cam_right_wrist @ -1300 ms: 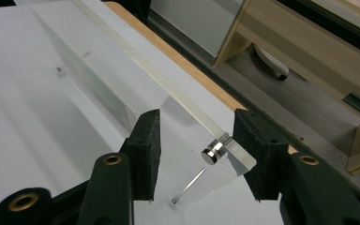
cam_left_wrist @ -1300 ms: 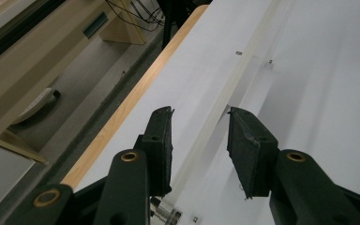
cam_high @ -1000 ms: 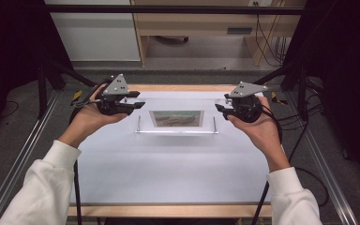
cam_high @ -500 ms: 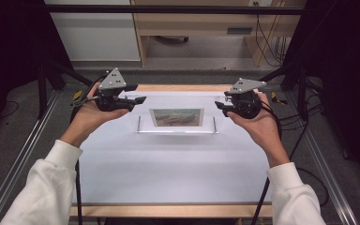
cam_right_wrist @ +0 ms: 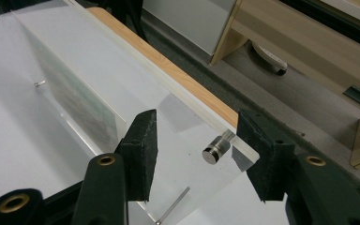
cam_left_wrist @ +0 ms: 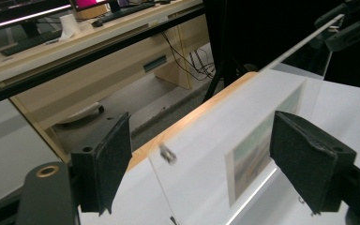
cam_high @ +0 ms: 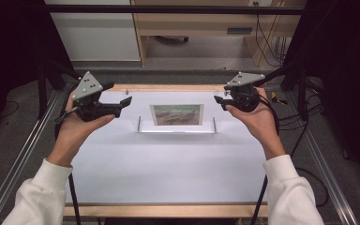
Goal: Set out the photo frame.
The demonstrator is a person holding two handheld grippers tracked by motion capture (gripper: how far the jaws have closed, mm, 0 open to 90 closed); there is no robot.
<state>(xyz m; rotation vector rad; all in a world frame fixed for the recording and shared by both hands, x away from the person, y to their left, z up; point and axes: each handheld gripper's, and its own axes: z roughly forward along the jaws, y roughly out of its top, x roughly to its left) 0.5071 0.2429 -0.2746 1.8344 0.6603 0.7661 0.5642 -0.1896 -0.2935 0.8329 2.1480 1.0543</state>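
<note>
A clear acrylic picture frame [cam_high: 176, 115] stands upright at the back of the white table [cam_high: 168, 168], with a landscape print in its middle. My left gripper [cam_high: 125, 104] hangs to the left of the frame, apart from it. Its jaws have just been opening and nothing is between them. In the left gripper view the frame [cam_left_wrist: 201, 140] lies beyond the left gripper [cam_left_wrist: 199, 154]. My right gripper [cam_high: 218, 101] is at the frame's upper right corner. Its jaws have just eased a little wider. In the right gripper view the right gripper [cam_right_wrist: 197, 154] straddles the frame's corner [cam_right_wrist: 122, 79] and its metal stud [cam_right_wrist: 214, 151].
The table's wooden back edge [cam_high: 168, 87] runs just behind the frame. Beyond it are a grey floor and a wooden desk [cam_high: 201, 23]. Metal rails [cam_high: 23, 154] flank the table on both sides, and cables [cam_high: 281, 101] trail at the right.
My left gripper has let go of the frame's left end, opened wide and drawn away to the left. The right gripper and the frame have stayed in place.
</note>
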